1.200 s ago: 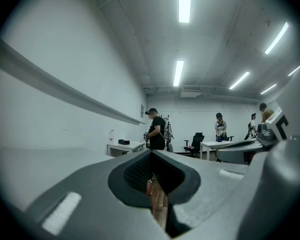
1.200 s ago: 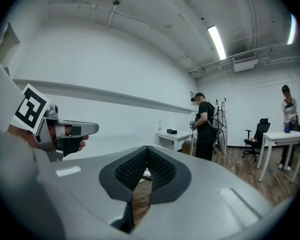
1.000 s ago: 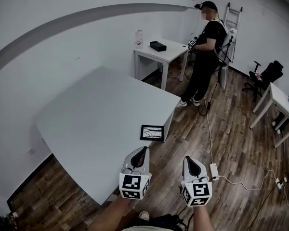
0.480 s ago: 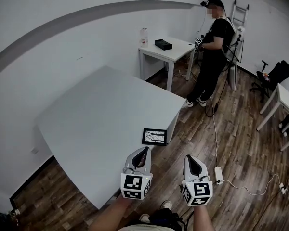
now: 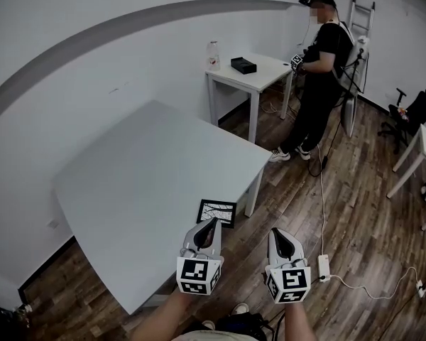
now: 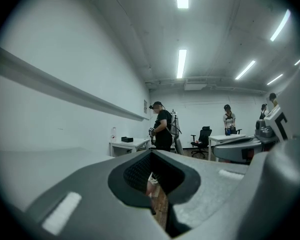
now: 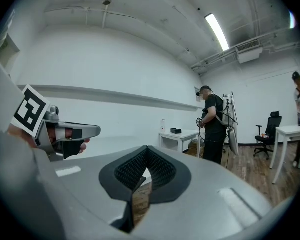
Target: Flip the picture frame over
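Currently both claws closed, empty: left gripper (image 5: 211, 224) and right gripper (image 5: 276, 235) hover short of table (image 5: 142, 169). Picture frame (image 5: 217, 212) lies flat at near corner, seemingly face up. Risk: closed-jaw nudge slides it off edge to floor; thin rim slips mid-flip.

table (image 5: 142, 169): matt smooth | floor (image 5: 355, 212): wood planks | left tool (image 5: 213, 223): matt grey plastic

No readable text, labels, brands or numbers visible.
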